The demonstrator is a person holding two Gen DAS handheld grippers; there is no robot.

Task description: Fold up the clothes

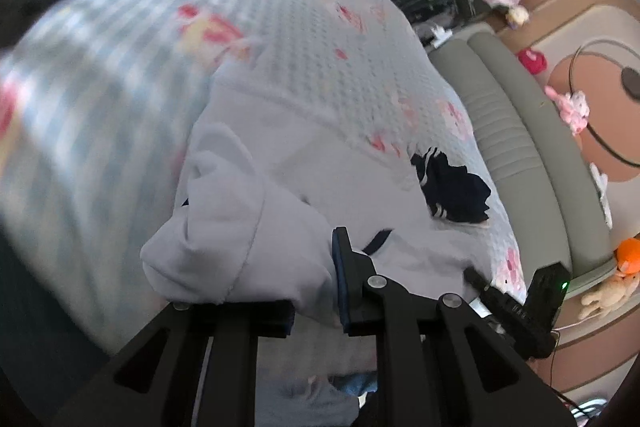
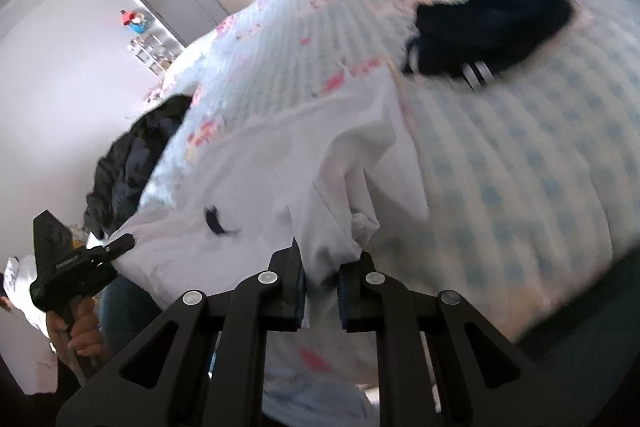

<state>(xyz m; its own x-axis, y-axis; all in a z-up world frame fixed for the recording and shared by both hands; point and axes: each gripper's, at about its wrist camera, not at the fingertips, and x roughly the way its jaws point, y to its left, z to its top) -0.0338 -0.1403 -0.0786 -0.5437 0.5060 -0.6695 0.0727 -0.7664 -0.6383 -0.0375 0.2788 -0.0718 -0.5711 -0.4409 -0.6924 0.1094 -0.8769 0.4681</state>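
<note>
Landmark: a bed (image 2: pixel 540 155) covered in a blue-and-white checked quilt with pink flower prints; every place below is given from it.

Task's thing: a white garment (image 2: pixel 304 155) lies spread on the quilt at the near edge of the bed, its near hem lifted off the quilt where the fingers hold it.

Long axis: the held hem runs roughly side to side along the bed's near edge, and the body of the garment stretches away from it toward the middle of the bed.

Right gripper (image 2: pixel 320 291): its fingers are closed on a bunched fold of the white cloth, which rises from between them toward the bed.

Left gripper (image 1: pixel 316 291): white cloth is draped over and between its fingers; the gap looks slightly wider than the right one's, and whether the pads press the cloth I cannot tell. The right wrist view shows it as a black tool in a hand (image 2: pixel 80 331) at the garment's far left corner.

Nearer hand: both sit at the near hem, one at each end, so neither is clearly closer.

Direction of the coming move: judged from this, the hem would be carried away from the fingers, across the garment toward the bed's middle.

Other clothes: a navy piece with white stripes (image 2: pixel 492 27) lies further in on the bed, well apart from the white one; a dark heap (image 2: pixel 132 163) sits at the bed's left side.
</note>
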